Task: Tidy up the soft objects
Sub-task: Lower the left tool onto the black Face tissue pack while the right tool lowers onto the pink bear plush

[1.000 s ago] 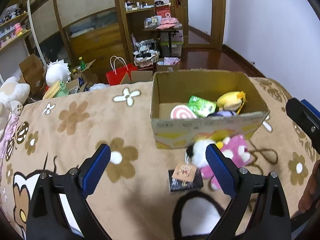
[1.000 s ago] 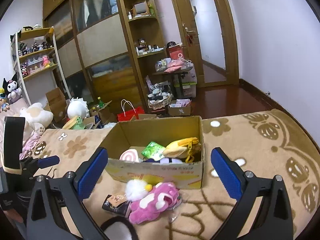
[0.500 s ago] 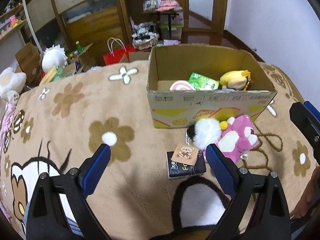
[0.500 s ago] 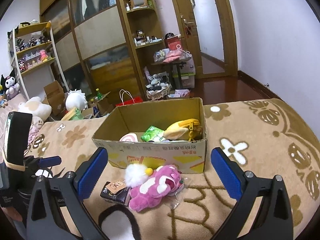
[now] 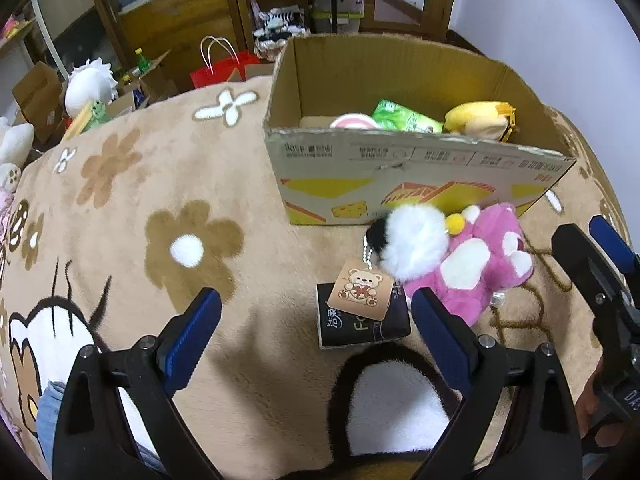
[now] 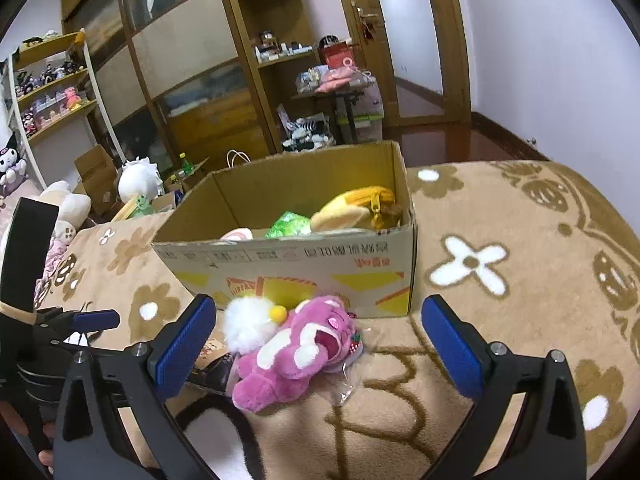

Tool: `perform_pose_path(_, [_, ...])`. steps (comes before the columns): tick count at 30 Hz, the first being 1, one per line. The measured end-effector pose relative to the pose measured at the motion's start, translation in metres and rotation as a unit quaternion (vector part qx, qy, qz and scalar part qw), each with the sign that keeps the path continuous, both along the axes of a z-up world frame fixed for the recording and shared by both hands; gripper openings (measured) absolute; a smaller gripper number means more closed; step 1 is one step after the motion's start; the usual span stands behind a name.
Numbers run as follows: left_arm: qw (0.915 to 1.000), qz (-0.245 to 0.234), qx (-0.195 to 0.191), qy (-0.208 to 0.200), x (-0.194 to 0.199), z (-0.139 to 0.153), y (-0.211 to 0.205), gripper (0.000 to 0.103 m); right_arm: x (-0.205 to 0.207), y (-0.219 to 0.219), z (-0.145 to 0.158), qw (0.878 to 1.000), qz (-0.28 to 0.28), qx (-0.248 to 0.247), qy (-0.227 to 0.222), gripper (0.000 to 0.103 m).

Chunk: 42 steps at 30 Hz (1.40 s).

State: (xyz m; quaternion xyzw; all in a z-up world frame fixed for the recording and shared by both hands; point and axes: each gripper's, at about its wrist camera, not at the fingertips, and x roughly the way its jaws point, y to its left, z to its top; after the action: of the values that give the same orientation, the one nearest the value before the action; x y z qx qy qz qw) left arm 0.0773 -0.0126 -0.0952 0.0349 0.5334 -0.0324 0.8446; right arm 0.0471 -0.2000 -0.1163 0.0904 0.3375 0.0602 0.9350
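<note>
The left gripper (image 5: 316,328) hangs above the flower-patterned blanket (image 5: 132,184), jaws spread wide with nothing between them. The right gripper (image 6: 320,340) is likewise spread wide and empty, held over the same blanket.

An open cardboard box (image 5: 400,168) stands on the blanket toward its far edge. Inside it lie a yellow plush (image 5: 478,120), a green packet (image 5: 400,117) and a pink-and-white round item (image 5: 354,121), all against the box's near wall.

Three items lie outside, on the blanket at the foot of the box's near wall. A pink plush toy (image 6: 296,356) lies on its side just in front of the box. A white fluffy pom-pom (image 5: 412,240) with a black patch and a small yellow ball rests touching the pink toy on its left. A card tag printed with a bear (image 5: 360,288) hangs from the pom-pom by a bead chain and lies across a black packet (image 5: 360,324), which sits flat on the blanket nearer the grippers.

Beyond the blanket's far edge, a red paper bag (image 5: 220,68) and a white plush (image 5: 90,84) stand on the floor by wooden shelving.
</note>
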Motion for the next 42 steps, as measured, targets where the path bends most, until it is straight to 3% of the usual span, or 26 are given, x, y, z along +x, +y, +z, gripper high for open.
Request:
perform_pose_path(21, [0.9963,0.004,-0.009,0.085,0.024,-0.043,0.001,0.095,0.019,-0.002,-0.040,0.998,-0.011,0.017,0.056,0.103])
perform_pose_path(31, [0.9942,-0.011,-0.010,0.106,0.031,-0.059,-0.009,0.095,0.029,0.003,-0.058,0.996,-0.005,0.013,0.083,0.082])
perform_pose_path(42, [0.9917,0.004,-0.021,0.127,0.042,-0.077,-0.004,0.095,0.038,0.009,-0.064,0.995,-0.001,0.031,0.092,0.080])
